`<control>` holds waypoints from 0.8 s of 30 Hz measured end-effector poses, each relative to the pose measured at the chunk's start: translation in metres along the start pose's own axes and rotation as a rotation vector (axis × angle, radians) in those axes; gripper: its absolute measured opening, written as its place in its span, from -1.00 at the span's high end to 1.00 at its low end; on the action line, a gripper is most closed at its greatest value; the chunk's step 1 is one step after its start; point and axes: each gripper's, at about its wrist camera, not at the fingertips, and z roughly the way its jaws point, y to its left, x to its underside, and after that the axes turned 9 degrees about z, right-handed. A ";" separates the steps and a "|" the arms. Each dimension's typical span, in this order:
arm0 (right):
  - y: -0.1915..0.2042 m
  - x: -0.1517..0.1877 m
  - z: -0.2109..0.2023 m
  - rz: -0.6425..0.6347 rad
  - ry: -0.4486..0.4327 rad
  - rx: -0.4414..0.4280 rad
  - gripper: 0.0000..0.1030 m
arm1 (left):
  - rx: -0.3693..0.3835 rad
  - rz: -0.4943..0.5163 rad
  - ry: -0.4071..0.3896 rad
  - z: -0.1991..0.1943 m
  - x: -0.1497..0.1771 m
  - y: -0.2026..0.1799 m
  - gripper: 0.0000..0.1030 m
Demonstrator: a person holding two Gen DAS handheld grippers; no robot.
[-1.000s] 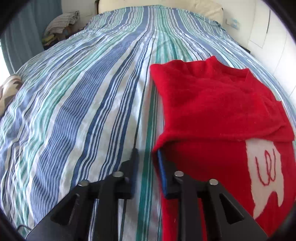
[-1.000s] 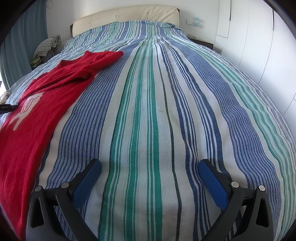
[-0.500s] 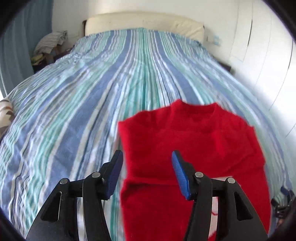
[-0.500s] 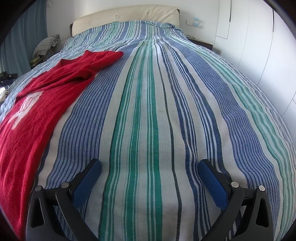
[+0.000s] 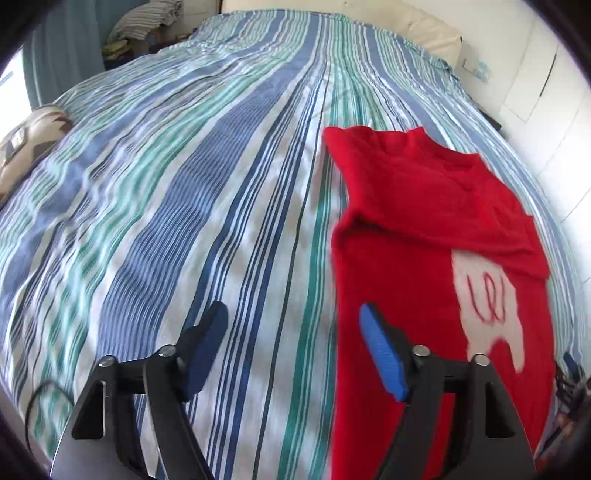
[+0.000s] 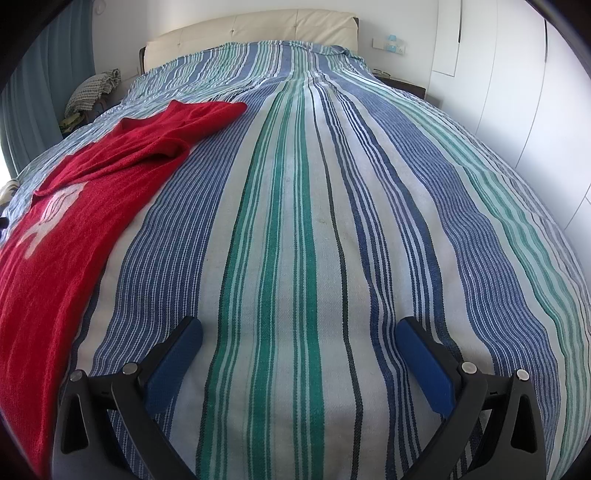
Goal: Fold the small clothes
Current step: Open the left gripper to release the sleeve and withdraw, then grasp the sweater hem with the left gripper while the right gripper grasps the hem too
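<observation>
A red knit sweater (image 5: 424, 229) with a white motif lies flat on the striped bedspread (image 5: 184, 192), its upper part folded down over the body. My left gripper (image 5: 293, 321) is open and empty, hovering above the sweater's left edge, its right finger over the red fabric. The sweater also shows at the left of the right wrist view (image 6: 74, 206). My right gripper (image 6: 301, 336) is wide open and empty over the bare bedspread (image 6: 295, 221), to the right of the sweater.
A cream headboard (image 6: 251, 33) and pillow are at the far end. A pile of folded cloth (image 5: 147, 18) sits beside the bed at the far left. White wardrobe doors (image 6: 517, 92) line the right side. A patterned cushion (image 5: 26, 147) lies at the left edge.
My left gripper let go of the sweater's folded edge, opened wide, rose and drew back to the left. The right gripper has not moved.
</observation>
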 end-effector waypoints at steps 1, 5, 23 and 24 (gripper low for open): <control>0.000 0.000 0.000 -0.001 -0.001 0.002 -1.00 | 0.007 -0.012 -0.004 -0.009 0.012 -0.001 -0.55; 0.002 0.002 -0.002 -0.009 -0.009 0.017 -0.99 | 0.065 -0.088 -0.024 -0.035 0.054 -0.007 -0.62; 0.003 0.003 -0.002 -0.009 -0.014 0.018 -0.99 | 0.050 -0.111 -0.016 -0.047 0.094 -0.013 -0.68; 0.003 0.003 -0.002 -0.009 -0.013 0.018 -0.99 | 0.053 -0.114 -0.018 -0.048 0.094 -0.013 -0.68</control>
